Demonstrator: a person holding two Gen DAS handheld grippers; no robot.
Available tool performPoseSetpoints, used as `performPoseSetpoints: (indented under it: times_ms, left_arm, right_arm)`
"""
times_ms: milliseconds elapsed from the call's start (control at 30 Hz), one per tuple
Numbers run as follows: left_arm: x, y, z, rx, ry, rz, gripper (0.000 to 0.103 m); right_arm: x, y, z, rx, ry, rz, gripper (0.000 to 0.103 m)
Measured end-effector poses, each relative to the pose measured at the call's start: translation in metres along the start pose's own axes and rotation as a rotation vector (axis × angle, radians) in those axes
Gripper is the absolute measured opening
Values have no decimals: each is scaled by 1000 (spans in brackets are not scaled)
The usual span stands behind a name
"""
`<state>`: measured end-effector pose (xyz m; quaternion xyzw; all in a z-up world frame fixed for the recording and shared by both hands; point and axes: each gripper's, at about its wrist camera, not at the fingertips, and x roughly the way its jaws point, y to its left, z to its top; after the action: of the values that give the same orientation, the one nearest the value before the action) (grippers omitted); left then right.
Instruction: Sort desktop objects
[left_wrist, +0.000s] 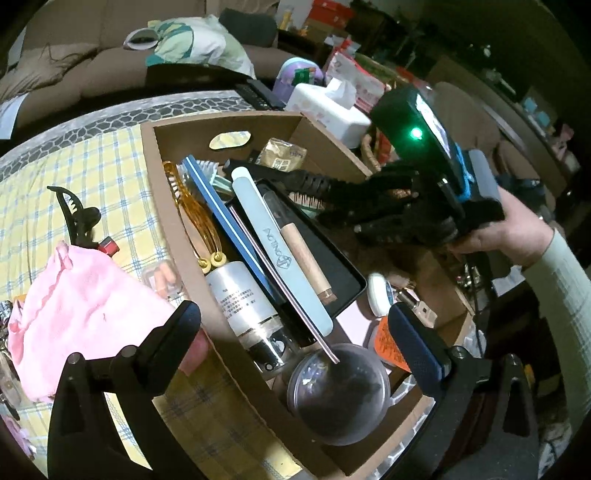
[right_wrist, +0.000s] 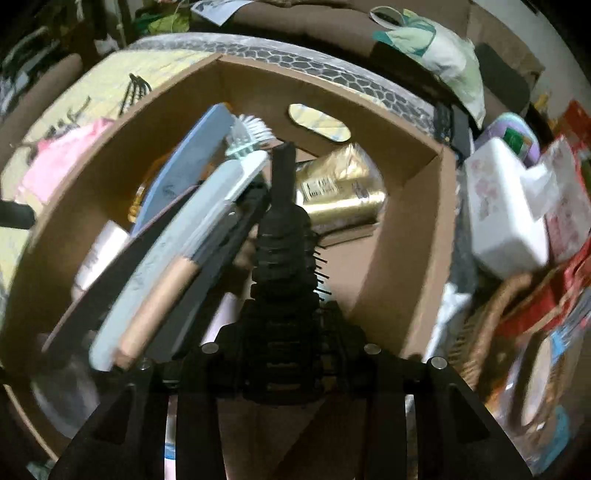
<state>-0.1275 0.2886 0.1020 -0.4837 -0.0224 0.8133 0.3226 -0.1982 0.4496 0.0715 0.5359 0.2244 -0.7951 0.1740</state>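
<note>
Lowering black vented hairbrush (right_wrist: 282, 236), clamped in right gripper (right_wrist: 284, 369), into brown cardboard box (left_wrist: 173, 229); left gripper (left_wrist: 295, 332) agape above it; next, release.

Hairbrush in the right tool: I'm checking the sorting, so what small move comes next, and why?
Probably lower it a little further and let go: the right tool grips the black hairbrush above the cardboard box, over bare floor beside the gold packet.

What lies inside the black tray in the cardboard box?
In the black tray lie a pale blue nail file and a tan tube. The tray floor beneath them is covered, so anything under them cannot be seen.
</note>
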Motion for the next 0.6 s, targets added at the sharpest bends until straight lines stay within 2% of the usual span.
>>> performPoseSetpoints:
  times_ms: [100, 200, 300, 433, 600]
  left_arm:
    - [1, -2, 2, 3, 1, 11, 102]
    - [1, -6, 4, 7, 4, -2, 102]
    - [0, -10, 7, 20, 4, 1, 102]
    - [-5, -9, 9, 10, -12, -2, 102]
    - [-17, -9, 8, -6, -23, 4, 103]
  right_arm:
    - [6, -4, 11, -25, 11, -96, 40]
    - [13, -5, 19, -31, 26, -109, 51]
    - [10, -8, 26, -7, 22, -84, 64]
    - [-15, -18, 22, 98, -51, -32, 70]
    - [-51, -35, 11, 270, -148, 35, 70]
